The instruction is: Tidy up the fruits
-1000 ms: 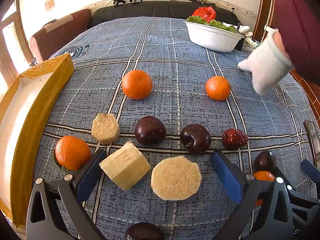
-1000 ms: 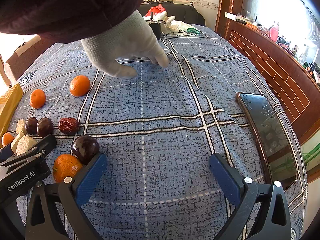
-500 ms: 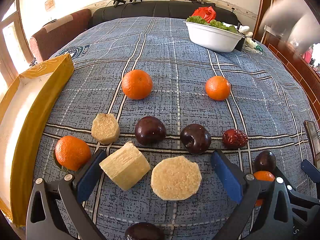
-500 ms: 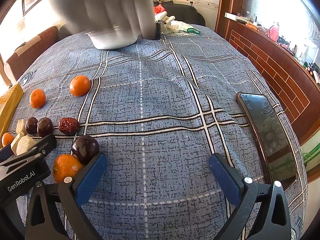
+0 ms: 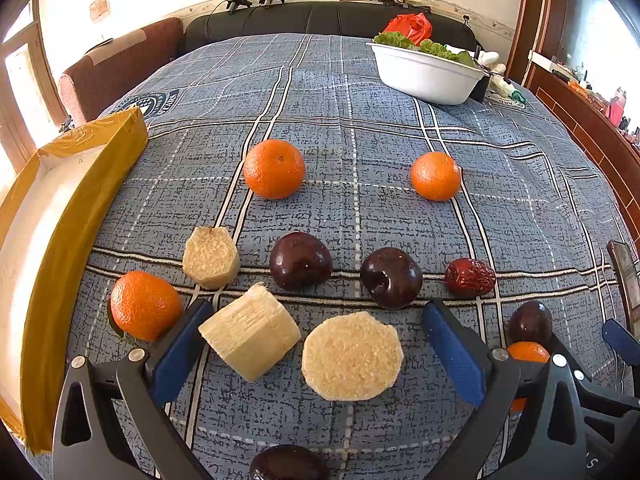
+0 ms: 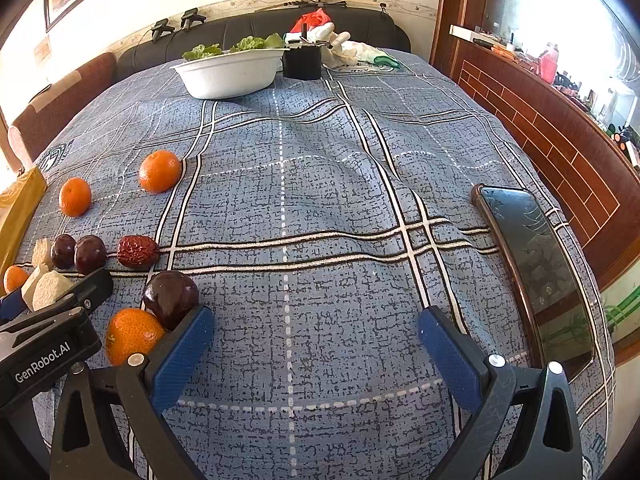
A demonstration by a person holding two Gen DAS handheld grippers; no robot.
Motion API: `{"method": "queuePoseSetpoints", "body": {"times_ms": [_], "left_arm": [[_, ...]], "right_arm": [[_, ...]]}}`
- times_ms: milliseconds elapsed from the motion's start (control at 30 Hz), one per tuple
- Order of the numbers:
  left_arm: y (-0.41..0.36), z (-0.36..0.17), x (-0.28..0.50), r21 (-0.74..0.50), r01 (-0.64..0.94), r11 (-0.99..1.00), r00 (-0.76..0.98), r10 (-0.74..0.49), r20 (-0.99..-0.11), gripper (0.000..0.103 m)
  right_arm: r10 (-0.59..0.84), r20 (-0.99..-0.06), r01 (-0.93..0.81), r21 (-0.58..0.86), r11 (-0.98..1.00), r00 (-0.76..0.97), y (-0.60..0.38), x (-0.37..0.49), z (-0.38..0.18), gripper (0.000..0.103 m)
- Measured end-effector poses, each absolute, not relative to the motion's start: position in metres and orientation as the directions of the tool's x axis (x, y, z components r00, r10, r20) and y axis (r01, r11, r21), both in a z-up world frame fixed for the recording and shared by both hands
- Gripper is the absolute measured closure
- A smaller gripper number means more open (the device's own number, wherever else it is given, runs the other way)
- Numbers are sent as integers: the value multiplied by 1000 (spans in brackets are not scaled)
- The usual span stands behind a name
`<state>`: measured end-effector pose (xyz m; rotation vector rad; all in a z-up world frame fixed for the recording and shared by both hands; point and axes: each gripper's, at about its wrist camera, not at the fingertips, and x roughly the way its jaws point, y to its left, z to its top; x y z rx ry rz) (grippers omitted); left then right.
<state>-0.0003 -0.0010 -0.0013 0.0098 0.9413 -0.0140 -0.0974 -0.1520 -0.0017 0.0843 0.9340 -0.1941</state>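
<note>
Nothing is picked up yet. Round oranges, dark plums and pale cane chunks lie beside the yellow cardboard box. Both the left gripper and right gripper are wide apart, holding nothing. Next, I think, close on one fruit.

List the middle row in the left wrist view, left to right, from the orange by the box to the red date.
orange → cane chunk → left plum → right plum → red date
</note>
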Motion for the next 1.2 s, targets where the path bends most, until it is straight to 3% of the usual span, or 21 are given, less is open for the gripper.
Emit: {"method": "queuePoseSetpoints", "body": {"times_ms": [567, 1067, 1200], "left_arm": [[-1, -2, -2, 2, 14, 1000, 586, -7, -810, 0], [6, 2, -22, -5, 162, 987, 492, -85, -866, 0], [22, 23, -41, -79, 169, 982, 537, -159, -829, 8]], "right_arm": [[-129, -805, 204, -10, 979, 579, -152, -97, -1, 0], [-46, -850, 131, 27, 991, 524, -160, -94, 1, 0], [-65, -857, 116, -6, 993, 511, -154, -95, 1, 0]]}}
